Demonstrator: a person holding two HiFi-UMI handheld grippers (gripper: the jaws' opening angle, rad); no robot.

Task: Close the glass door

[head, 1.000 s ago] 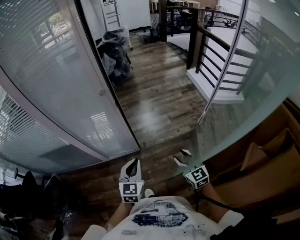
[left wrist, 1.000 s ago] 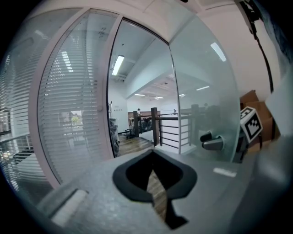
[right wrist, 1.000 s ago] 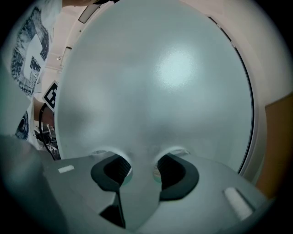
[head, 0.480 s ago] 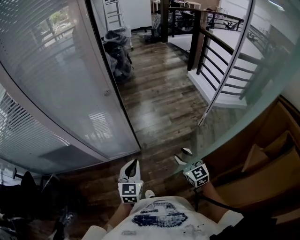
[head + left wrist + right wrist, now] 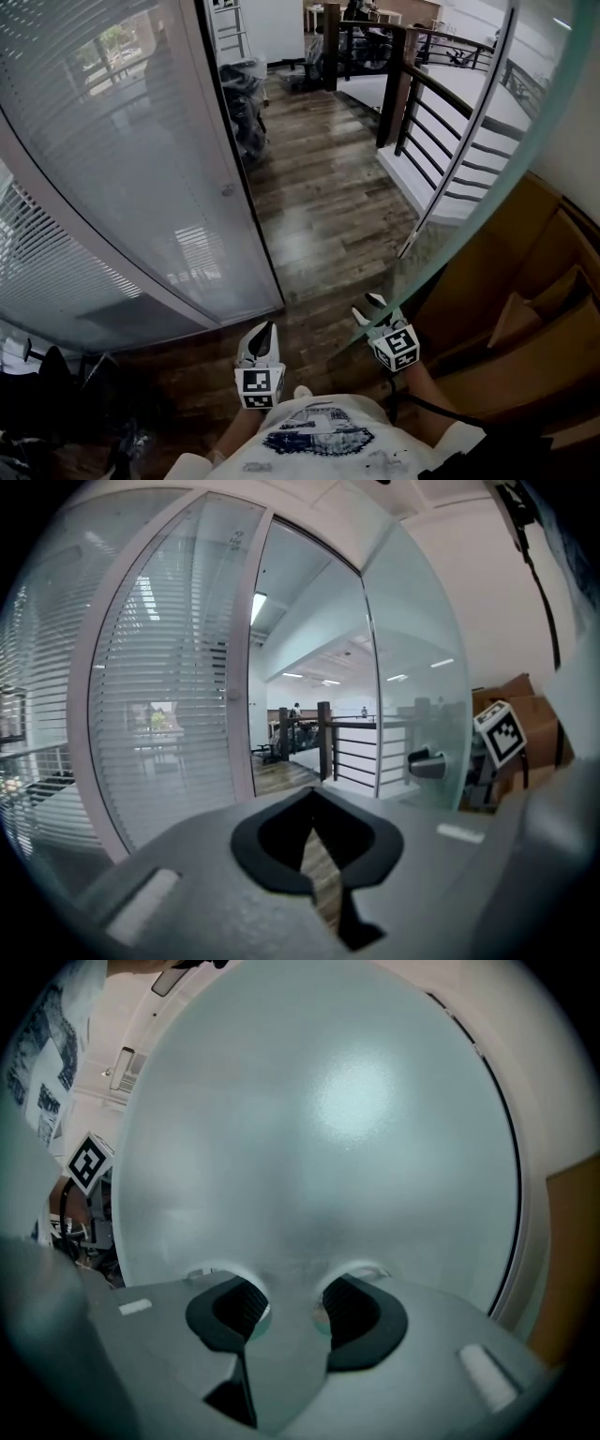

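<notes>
The frosted glass door [image 5: 506,169] stands ajar at the right of the head view, and its free edge runs down to the floor. My right gripper [image 5: 372,305] is open, its fingertips against the glass, which fills the right gripper view [image 5: 328,1129]; nothing sits between its pads [image 5: 239,1309]. The left gripper view shows the door's metal handle [image 5: 427,763], with the right gripper's marker cube [image 5: 500,733] beside it. My left gripper [image 5: 265,330] is shut and empty, low in front of me, pointing at the doorway [image 5: 300,752].
A fixed glass wall with blinds [image 5: 122,159] and its dark door post [image 5: 239,178] stand on the left. Beyond the doorway are wooden floor [image 5: 319,197], black bags [image 5: 246,103] and a dark railing [image 5: 441,103]. Cardboard boxes [image 5: 534,309] sit at the right.
The door has swung a little further with my right gripper against it. Both grippers have edged forward, and the door post now sits further right in the head view.
</notes>
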